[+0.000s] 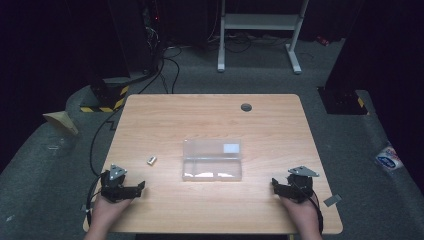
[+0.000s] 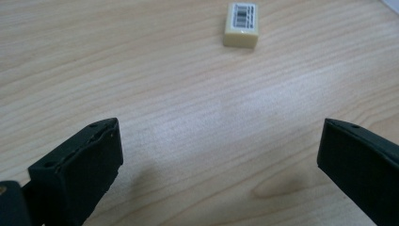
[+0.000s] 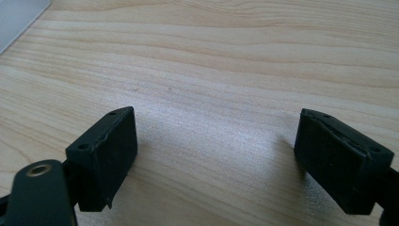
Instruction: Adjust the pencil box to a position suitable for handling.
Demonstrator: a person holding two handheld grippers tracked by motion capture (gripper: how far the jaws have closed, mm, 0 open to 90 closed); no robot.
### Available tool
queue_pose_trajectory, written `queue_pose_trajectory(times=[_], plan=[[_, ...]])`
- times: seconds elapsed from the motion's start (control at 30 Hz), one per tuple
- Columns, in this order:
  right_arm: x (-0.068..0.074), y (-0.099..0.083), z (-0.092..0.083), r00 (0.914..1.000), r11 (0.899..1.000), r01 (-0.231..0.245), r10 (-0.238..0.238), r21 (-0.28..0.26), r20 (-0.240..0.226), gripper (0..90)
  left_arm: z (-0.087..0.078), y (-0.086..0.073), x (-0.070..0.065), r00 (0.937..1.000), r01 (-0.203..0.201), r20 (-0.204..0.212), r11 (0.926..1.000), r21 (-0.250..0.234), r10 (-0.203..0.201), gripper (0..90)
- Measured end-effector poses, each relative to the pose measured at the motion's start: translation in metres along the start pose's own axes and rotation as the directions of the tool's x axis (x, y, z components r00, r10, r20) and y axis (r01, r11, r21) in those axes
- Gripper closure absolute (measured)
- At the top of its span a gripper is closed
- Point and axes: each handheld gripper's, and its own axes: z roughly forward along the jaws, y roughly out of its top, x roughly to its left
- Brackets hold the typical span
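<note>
at frame centre of the high view, clear rectangular plastic box [image 1: 212, 160] on light wooden table [image 1: 210, 115] | left of it, apart: small cream eraser with barcode label [image 1: 152, 160] | lower left: left gripper [image 1: 140, 187] jaws wide apart, empty | lower right: right gripper [image 1: 274, 183] jaws wide apart, empty

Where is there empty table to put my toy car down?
The far half of the table, beyond the clear plastic case, is bare except for a small round grommet. The near strip between the left gripper and the right gripper is bare too. Busiest: between eraser and case.
</note>
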Motion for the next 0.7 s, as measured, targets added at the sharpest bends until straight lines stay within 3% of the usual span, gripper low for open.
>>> queue_pose_trajectory(times=[0.27, 0.53, 0.7], plan=[[0.000, 0.000, 0.000, 1.0000, 1.000, 0.000, 0.000, -0.003, 0.001, 14.2, 0.001, 0.009, -0.011, 0.9992, -0.032, -0.027, 0.9992, -0.024, 0.031, 1.4], [0.000, 0.000, 0.000, 1.0000, 1.000, 0.001, -0.001, -0.004, -0.004, 14.7, 0.002, 0.018, -0.021, 0.9995, -0.031, 0.007, 0.9983, -0.049, 0.031, 3.0], [0.000, 0.000, 0.000, 1.0000, 1.000, 0.002, -0.002, -0.005, -0.003, 14.9, 0.007, 0.025, -0.027, 0.9980, -0.062, 0.008, 0.9965, -0.056, 0.063, 4.4]])
